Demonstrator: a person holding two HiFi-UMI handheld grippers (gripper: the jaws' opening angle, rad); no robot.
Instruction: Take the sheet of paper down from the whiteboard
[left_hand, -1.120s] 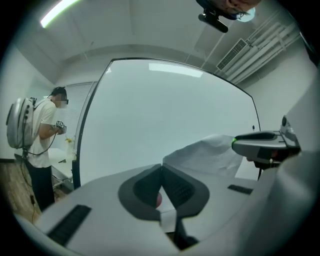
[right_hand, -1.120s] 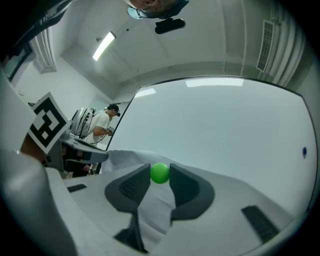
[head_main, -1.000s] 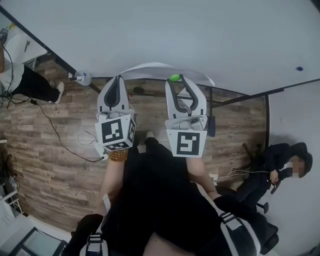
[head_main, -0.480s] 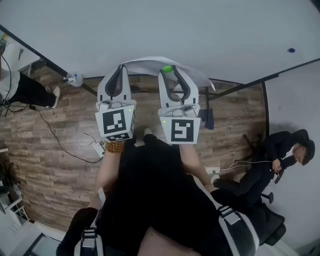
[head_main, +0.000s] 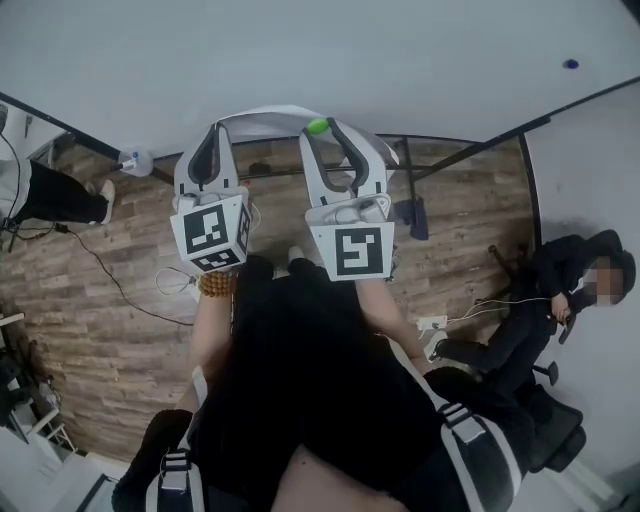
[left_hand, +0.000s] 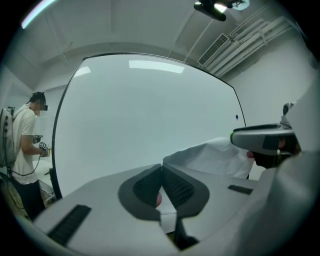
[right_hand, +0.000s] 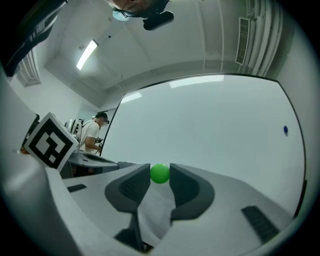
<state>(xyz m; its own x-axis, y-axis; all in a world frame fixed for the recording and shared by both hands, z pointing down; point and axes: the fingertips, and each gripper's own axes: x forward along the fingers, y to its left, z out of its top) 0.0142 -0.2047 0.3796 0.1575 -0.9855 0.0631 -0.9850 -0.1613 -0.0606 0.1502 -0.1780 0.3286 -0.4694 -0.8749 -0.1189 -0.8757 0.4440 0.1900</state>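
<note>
The sheet of paper (head_main: 262, 117) hangs in a slack arch in front of the whiteboard (head_main: 420, 60), strung between our two grippers. As far as we can judge it is clear of the board's face, though the head view does not let us say whether its far edge brushes it. The left gripper (head_main: 213, 128) has its fingers clenched flat on one edge of the sheet. The right gripper (head_main: 320, 129) has its fingers grasping a green ball (right_hand: 160, 173) right at their tips, with the sheet running between them just beneath it. We take the ball for a board magnet. That grip worries us most: a round thing held at the very tips could squirt out under any squeeze or jolt. If it is a magnet and we drift close to the board, it may jump across and pin the sheet there. Whether the right fingers actually bite the paper we cannot tell, so if the ball goes, that side may drop and leave the sheet dangling from the left alone. Drawing our hands apart would take up the slack and could tear the sheet at the left pinch. A dropped ball would fall to the wooden floor (head_main: 80, 330) and might roll toward the seated person (head_main: 560, 300) at the right.
</note>
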